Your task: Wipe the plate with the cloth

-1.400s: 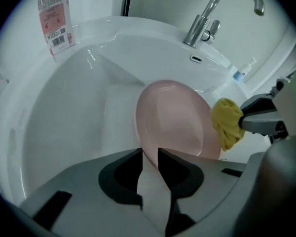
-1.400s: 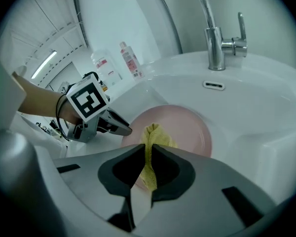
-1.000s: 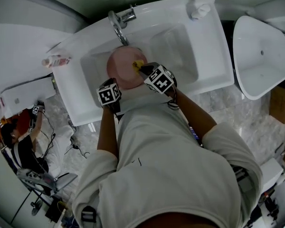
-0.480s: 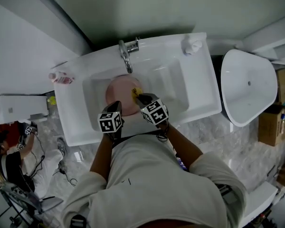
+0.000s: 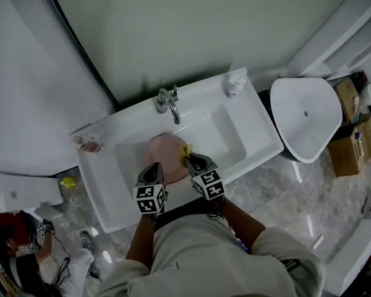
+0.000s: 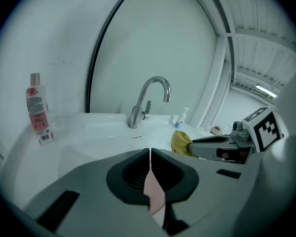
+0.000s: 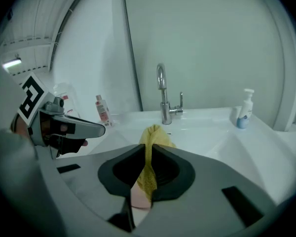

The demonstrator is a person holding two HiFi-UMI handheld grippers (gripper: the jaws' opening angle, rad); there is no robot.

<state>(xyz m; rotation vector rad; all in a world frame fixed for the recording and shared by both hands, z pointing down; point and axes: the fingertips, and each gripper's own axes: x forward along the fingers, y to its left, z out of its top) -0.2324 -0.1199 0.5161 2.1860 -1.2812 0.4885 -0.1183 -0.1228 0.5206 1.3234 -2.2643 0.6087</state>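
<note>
Centre of the head view: a pink plate is in the white sink. The left gripper is clamped on the plate's near edge. The right gripper pinches a yellow cloth over the plate.

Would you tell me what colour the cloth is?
The cloth is yellow, clearest in the right gripper view.

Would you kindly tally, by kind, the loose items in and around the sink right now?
pink plate: 1
yellow cloth: 1
bottles: 2 (labelled bottle, pump bottle)
Total: 4
</note>
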